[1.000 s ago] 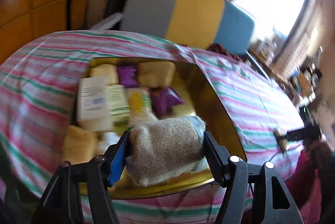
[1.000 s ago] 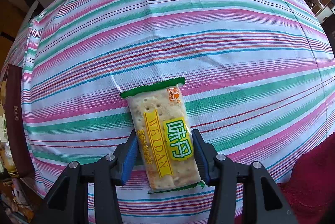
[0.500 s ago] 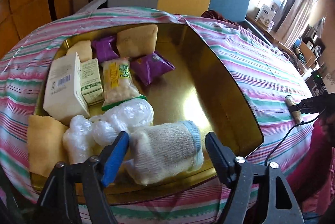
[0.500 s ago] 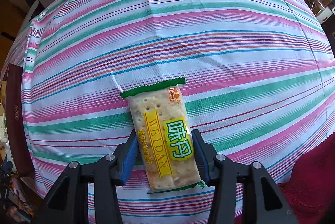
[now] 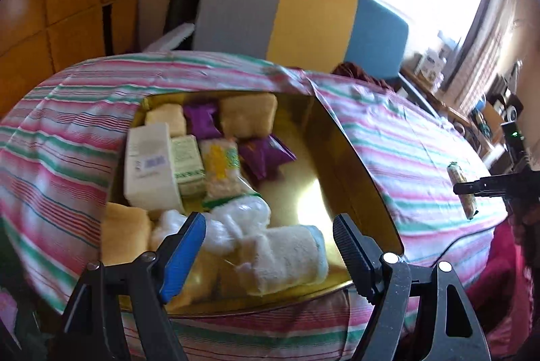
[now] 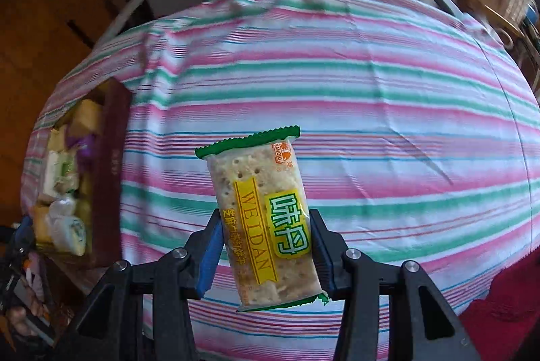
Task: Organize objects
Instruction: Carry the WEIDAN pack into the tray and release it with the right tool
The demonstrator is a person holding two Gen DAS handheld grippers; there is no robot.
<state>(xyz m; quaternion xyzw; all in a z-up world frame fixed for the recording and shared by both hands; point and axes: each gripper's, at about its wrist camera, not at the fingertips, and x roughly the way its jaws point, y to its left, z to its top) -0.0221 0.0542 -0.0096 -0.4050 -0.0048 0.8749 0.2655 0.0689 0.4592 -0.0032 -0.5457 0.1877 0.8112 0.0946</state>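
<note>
My left gripper (image 5: 268, 243) is open above the near end of the gold tin (image 5: 354, 172). A rolled beige cloth with a blue end (image 5: 287, 258) lies in the tin below its jaws. The tin also holds a white box (image 5: 148, 168), a cracker packet (image 5: 222, 172), purple packets (image 5: 265, 155), yellow sponges and white wrapped lumps. My right gripper (image 6: 266, 246) is shut on a Weidan cracker packet (image 6: 266, 222) and holds it above the striped tablecloth (image 6: 388, 111). The right gripper and packet show small at the right in the left wrist view (image 5: 464, 192). The tin (image 6: 111, 165) is far left in the right wrist view.
A grey, yellow and blue chair back (image 5: 303, 20) stands behind the table. A dark red cloth (image 6: 506, 313) lies at the near right edge. Shelves with clutter (image 5: 489, 111) are at the far right by a bright window.
My left gripper let go of the rolled cloth, which now lies in the tin, and pulled back. My right gripper lifted the cracker packet off the tablecloth.
</note>
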